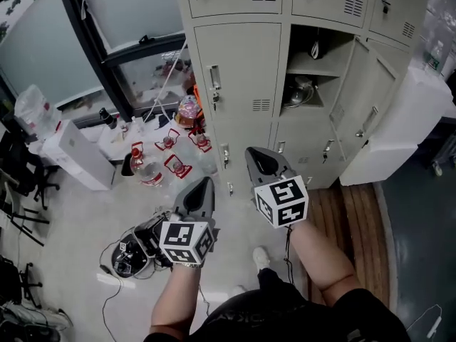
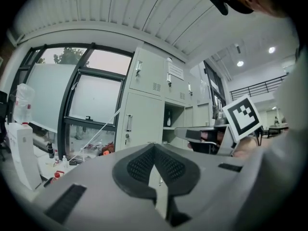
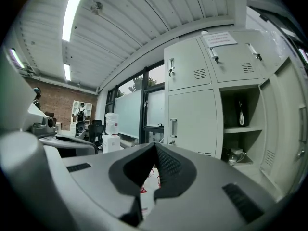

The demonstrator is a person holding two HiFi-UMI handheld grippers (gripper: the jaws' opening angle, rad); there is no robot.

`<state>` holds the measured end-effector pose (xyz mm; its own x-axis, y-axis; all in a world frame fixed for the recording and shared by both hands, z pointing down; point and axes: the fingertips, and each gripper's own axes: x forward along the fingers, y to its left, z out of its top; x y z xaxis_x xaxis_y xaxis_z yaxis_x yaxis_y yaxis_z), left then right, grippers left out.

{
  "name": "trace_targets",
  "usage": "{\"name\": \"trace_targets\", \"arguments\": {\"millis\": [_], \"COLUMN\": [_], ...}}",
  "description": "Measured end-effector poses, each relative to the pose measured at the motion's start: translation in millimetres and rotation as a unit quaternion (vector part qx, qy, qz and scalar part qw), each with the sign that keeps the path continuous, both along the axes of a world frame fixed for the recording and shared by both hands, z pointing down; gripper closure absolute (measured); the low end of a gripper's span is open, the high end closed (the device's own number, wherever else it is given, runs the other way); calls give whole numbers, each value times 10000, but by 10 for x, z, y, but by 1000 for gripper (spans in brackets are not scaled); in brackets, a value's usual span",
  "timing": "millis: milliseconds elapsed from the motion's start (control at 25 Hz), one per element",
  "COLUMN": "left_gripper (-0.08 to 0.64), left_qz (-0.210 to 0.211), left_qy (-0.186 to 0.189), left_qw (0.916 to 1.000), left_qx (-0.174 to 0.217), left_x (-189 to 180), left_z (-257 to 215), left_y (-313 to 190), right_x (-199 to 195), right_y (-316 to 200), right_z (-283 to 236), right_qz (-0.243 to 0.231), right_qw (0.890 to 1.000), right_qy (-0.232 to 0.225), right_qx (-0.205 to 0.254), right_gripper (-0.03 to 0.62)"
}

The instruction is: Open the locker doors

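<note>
Head view looks steeply down on a pale grey steel locker bank (image 1: pixel 285 20) standing on a light floor (image 1: pixel 78 219) beside a large window (image 1: pixel 135 6), with a strip of wood flooring (image 1: pixel 349 212) to the right. One locker door (image 1: pixel 363 105) hangs open, hinged on its right, showing shelves with small items. The closed door (image 1: pixel 239 70) to its left is probably next. It looks like thin painted sheet metal: stiff, light to swing, and too smooth to grip by its face. The best hold is likely its upright pull handle (image 1: pixel 214 78) near the left edge. Jugs with red handles (image 1: pixel 146 169) and cables (image 1: pixel 128 255) clutter the floor left of the lockers, so footing there needs care. The left gripper (image 1: pixel 205 182) and right gripper (image 1: pixel 253 154) hang well short of the lockers, each with its jaws pressed together and nothing between them.
</note>
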<state>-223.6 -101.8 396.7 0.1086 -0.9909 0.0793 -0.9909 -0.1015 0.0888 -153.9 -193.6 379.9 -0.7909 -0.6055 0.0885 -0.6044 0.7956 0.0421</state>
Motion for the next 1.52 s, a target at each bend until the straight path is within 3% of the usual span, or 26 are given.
{"name": "trace_targets", "arguments": {"millis": [440, 1000, 1280, 1520], "left_gripper": [561, 561, 561, 561], "left_qz": [-474, -932, -1059, -903], "left_qy": [-14, -52, -93, -50], "left_qw": [9988, 9955, 9942, 9958], "left_qx": [102, 173, 150, 155], "left_x": [-329, -516, -664, -824], "left_z": [-94, -133, -154, -161], "left_y": [-808, -1483, -1573, -1676], "right_x": [-533, -915, -1130, -1290], "right_y": [-836, -1579, -1755, -1857], "right_z": [-85, -18, 21, 50], "right_qz": [-573, -1074, -1162, -982], "right_qw": [9983, 9942, 9931, 9951], "right_qy": [28, 14, -22, 40], "right_qx": [91, -10, -168, -126], "right_gripper": [592, 592, 592, 592]}}
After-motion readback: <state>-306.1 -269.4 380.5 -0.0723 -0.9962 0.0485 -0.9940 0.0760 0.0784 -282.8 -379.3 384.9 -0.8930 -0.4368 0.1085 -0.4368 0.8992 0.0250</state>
